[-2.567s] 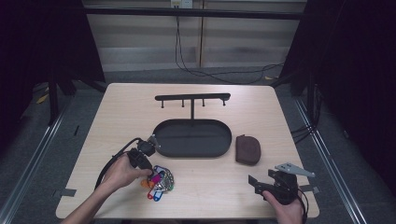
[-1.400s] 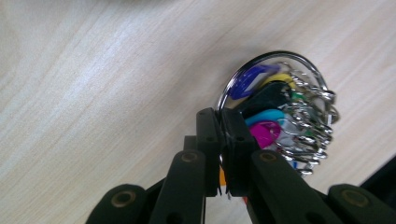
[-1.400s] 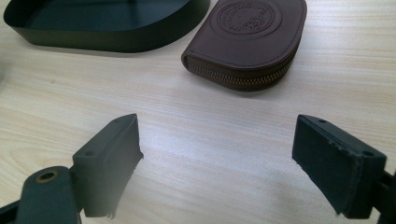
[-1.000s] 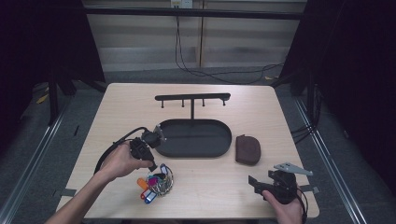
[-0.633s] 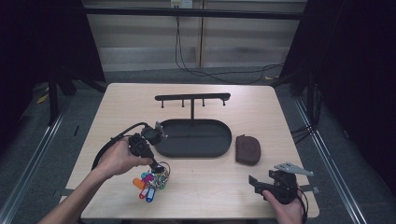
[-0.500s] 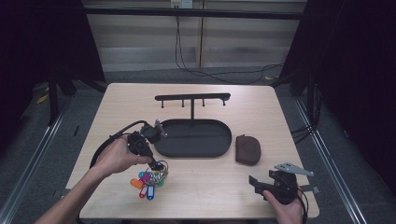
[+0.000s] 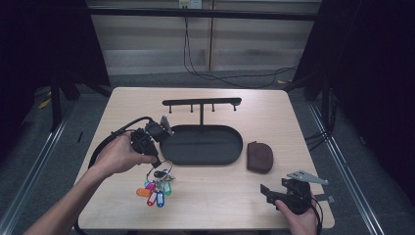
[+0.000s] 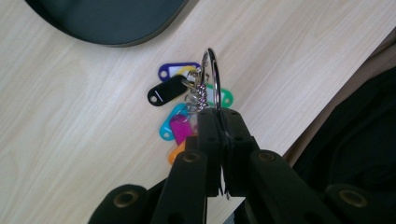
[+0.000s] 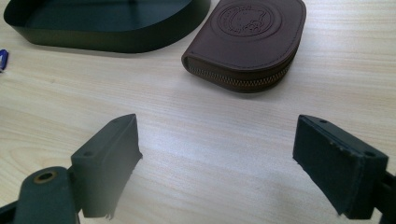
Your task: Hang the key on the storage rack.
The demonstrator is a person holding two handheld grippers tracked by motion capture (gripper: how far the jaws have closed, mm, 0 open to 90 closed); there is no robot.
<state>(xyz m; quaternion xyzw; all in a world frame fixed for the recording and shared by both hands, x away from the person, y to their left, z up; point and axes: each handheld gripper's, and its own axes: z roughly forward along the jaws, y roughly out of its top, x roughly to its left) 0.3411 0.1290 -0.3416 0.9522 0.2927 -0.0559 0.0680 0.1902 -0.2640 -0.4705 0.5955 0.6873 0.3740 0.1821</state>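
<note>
key ring (image 8: 212, 77) with its bunch of coloured plastic tags (image 8: 180, 114), pinched at its lower arc between the clenched jaws of the left gripper (image 8: 219, 135); in the left gripper view the metal loop stands up from the jaw tips, edge-on, and the tags (black, purple, yellow, green, cyan, magenta, orange) fan out beneath it over the pale wooden table (image 8: 70, 121). whether the tags rest on the wood or hang just clear of it cannot be told. the orange tag is partly covered by the jaws, and the keys themselves are too small to make out. in the high view the key ring (image 7: 157, 168) lies near the front left of the table (image 7: 215, 200), the tags (image 7: 155, 191) spread just in front of it, and the left gripper (image 7: 155, 160) is largely covered by the left hand (image 7: 120, 155); its cable loops to the left. just behind and to the right sits an oval black tray (image 7: 203, 144), its corner cut off at the top of the left gripper view. behind the tray stands a black hook rack (image 7: 201, 104). right of the tray, apart from it, lies a brown zip pouch (image 7: 259, 156); an embossed round emblem on its lid is hard to read in the right gripper view. the right gripper (image 9: 217, 161) is released, jaws wide apart over bare wood, nothing between them, near the front right corner, held by the right hand (image 7: 298, 219), cut off by the lower edge.
</note>
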